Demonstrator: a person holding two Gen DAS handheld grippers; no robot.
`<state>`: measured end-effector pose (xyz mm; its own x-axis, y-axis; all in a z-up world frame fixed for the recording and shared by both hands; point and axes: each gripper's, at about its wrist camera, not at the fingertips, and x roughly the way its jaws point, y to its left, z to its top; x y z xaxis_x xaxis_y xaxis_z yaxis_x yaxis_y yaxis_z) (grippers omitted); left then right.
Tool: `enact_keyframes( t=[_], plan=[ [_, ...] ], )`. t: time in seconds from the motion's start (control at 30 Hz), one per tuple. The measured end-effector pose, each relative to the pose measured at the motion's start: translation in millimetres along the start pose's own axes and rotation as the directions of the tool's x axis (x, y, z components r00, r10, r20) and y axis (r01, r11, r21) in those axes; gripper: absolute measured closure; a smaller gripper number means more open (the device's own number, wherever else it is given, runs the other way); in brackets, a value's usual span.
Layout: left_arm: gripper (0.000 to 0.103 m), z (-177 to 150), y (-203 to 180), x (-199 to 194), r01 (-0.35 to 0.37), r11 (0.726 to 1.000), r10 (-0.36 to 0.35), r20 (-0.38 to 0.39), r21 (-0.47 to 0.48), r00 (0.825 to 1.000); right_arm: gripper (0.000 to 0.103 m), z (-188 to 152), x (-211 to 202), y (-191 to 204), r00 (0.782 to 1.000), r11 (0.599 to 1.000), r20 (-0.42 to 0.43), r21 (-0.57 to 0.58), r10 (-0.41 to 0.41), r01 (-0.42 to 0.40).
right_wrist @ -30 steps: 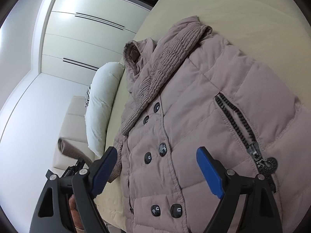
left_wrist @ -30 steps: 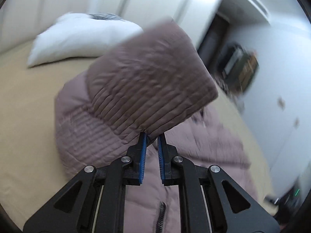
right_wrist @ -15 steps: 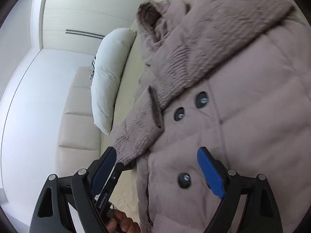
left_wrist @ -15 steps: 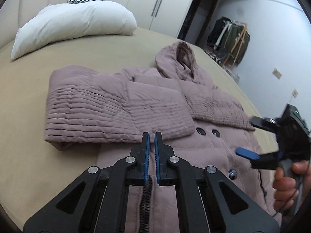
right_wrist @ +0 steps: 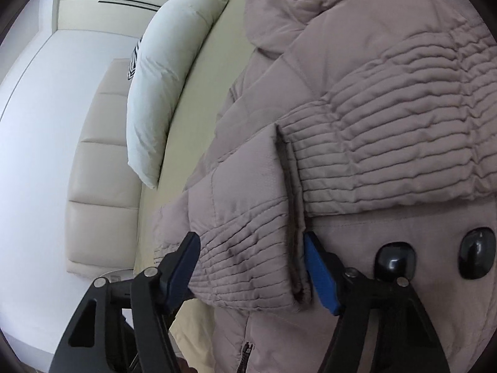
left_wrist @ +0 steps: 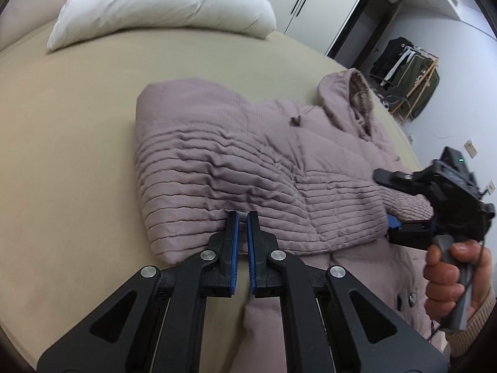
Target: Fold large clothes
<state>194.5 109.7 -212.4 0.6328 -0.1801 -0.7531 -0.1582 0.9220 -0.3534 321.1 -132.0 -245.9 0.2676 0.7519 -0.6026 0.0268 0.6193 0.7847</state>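
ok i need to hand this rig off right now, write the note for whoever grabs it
Left gripper: narrow gap between its pads, nothing visibly in it, tips at the near edge of the folded sleeve.
Right gripper: open, fingers either side of the sleeve cuff, not clamped.
Jacket: mauve puffer lying front up on the tan bed, hood toward the far side, white pillow beyond.
Done: both sleeves lie across the chest, above the black buttons.
Left: probably tidy the cuff, then fold the body up. Hem is out of view.
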Motion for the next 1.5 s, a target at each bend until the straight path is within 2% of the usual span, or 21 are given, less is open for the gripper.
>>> enact_keyframes(
  t=[0.1,0.27,0.33,0.43,0.47,0.5,0.6,0.7,0.8,0.97,1.1,1.2,1.3,1.37,1.43,1.5],
  plan=[
    [0.099,0,18,13,0.038,0.996,-0.041,-0.04,-0.077,0.998,0.037,2,2,-4,0.999,0.999,0.0,0.026,0.045,-0.045],
    [0.099,-7,25,23,0.048,0.996,-0.054,-0.07,-0.077,0.996,0.051,16,29,-14,0.998,0.997,-0.056,0.071,0.008,-0.004],
    [0.099,-6,28,26,0.052,0.995,-0.059,-0.076,-0.087,0.995,0.052,18,37,-9,0.997,0.998,-0.074,0.054,-0.002,0.006],
    [0.099,-7,33,23,0.07,0.991,-0.078,-0.073,-0.11,0.994,0.066,19,37,4,0.995,0.999,-0.092,-0.003,-0.04,0.04],
    [0.099,-9,34,20,0.076,0.989,-0.085,-0.066,-0.125,0.994,0.077,19,34,11,0.995,0.999,-0.093,-0.019,-0.039,0.038],
    [0.099,-9,35,17,0.085,0.987,-0.094,-0.057,-0.14,0.994,0.081,18,29,21,0.995,0.999,-0.092,-0.039,-0.036,0.033],
    [0.099,-15,42,-12,0.105,0.978,-0.104,0.016,-0.18,0.994,0.082,15,7,57,0.997,0.992,-0.073,-0.126,-0.033,0.024],
    [0.099,-21,42,-40,0.127,0.972,-0.113,0.08,-0.199,0.99,0.083,21,-27,98,0.999,0.983,-0.017,-0.181,0.039,-0.041],
    [0.099,-26,34,-57,0.155,0.968,-0.132,0.125,-0.195,0.983,0.083,32,-69,143,0.991,0.967,0.054,-0.233,0.122,-0.106],
    [0.099,-21,3,-45,0.186,0.97,-0.174,0.092,-0.154,0.981,0.083,40,-148,207,0.963,0.922,0.151,-0.353,0.225,-0.16],
    [0.099,-10,-41,-22,0.171,0.981,-0.163,0.096,-0.088,0.982,0.083,48,-204,224,0.929,0.905,0.237,-0.386,0.285,-0.179],
    [0.099,-1,-61,9,0.131,0.986,-0.126,0.059,-0.099,0.99,0.083,61,-241,215,0.9,0.904,0.302,-0.384,0.315,-0.187],
    [0.099,12,-66,42,0.068,0.99,-0.065,0.023,-0.121,0.998,0.083,67,-273,173,0.878,0.923,0.367,-0.339,0.307,-0.181],
    [0.099,17,-62,61,0.01,0.99,-0.01,0.005,-0.143,1.0,0.083,74,-285,128,0.871,0.948,0.411,-0.275,0.268,-0.162],
    [0.099,20,-49,72,0.001,0.982,-0.002,-0.003,-0.191,1.0,0.083,80,-292,75,0.868,0.974,0.452,-0.184,0.205,-0.135],
    [0.099,19,-44,79,-0.002,0.981,0.001,-0.006,-0.194,1.0,0.083,85,-291,12,0.868,0.992,0.48,-0.071,0.126,-0.105]
  ],
)
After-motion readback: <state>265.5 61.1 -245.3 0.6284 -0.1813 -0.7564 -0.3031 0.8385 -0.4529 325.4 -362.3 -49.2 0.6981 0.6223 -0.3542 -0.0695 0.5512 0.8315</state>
